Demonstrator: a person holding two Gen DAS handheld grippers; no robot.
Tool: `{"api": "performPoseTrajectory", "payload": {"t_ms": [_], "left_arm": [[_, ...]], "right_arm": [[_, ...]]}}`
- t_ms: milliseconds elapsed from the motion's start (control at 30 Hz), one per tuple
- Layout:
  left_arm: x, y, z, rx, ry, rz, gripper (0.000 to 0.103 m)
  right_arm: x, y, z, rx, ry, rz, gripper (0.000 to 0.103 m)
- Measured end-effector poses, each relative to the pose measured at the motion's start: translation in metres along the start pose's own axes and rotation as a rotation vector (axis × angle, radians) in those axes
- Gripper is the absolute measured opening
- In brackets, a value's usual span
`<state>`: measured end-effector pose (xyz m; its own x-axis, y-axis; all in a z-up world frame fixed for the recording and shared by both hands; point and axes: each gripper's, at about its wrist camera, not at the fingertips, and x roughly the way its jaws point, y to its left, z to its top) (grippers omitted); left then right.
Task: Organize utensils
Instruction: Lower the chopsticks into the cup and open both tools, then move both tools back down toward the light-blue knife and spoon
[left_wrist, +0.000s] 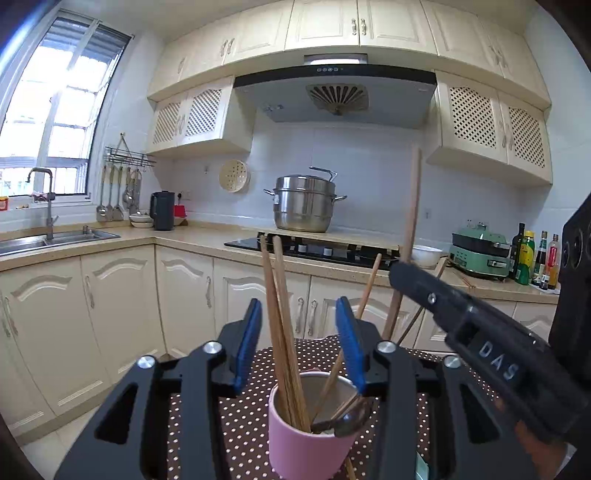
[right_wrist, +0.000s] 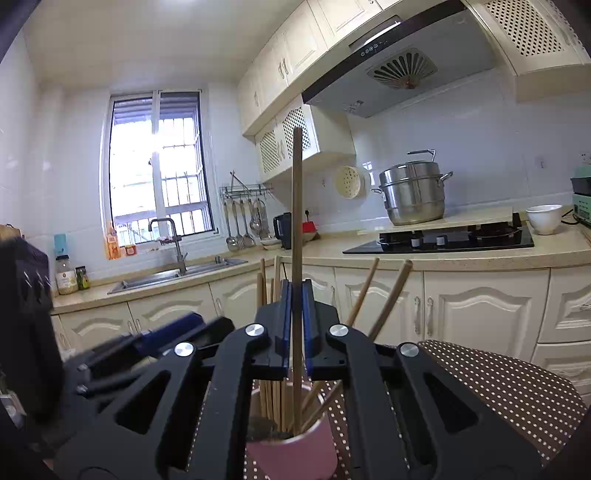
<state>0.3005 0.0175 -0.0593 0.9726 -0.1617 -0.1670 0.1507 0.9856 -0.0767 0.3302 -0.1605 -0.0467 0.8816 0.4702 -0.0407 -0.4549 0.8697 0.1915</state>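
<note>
Above the pink ceramic cup (left_wrist: 308, 430) on the dotted brown cloth (left_wrist: 243, 413), my left fingers (left_wrist: 299, 345) stand open around two wooden chopsticks (left_wrist: 282, 332) in that cup, pads apart from them. From the right wrist, my right fingers (right_wrist: 295, 306) clamp one upright wooden chopstick (right_wrist: 297, 206) above the cup (right_wrist: 295, 458).

Cream cabinets (left_wrist: 122, 314), white tiled walls (left_wrist: 369, 166), bright barred window (right_wrist: 162, 173), grey range hood (left_wrist: 332, 96).
</note>
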Motion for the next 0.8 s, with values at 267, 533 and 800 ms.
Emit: {"api": "performPoseTrajectory", "payload": {"t_ms": [267, 533, 800], "left_arm": [[-0.032, 0.005, 0.009, 0.000, 0.033, 0.112, 0.062], [-0.057, 0.007, 0.014, 0.009, 0.076, 0.150, 0.072], [-0.083, 0.008, 0.017, -0.012, 0.102, 0.144, 0.076]], "right_arm": [[-0.016, 0.006, -0.004, 0.007, 0.047, -0.015, 0.006], [-0.032, 0.019, 0.003, -0.006, 0.072, -0.044, 0.043], [-0.061, 0.031, 0.014, -0.029, 0.054, -0.071, 0.057]]}}
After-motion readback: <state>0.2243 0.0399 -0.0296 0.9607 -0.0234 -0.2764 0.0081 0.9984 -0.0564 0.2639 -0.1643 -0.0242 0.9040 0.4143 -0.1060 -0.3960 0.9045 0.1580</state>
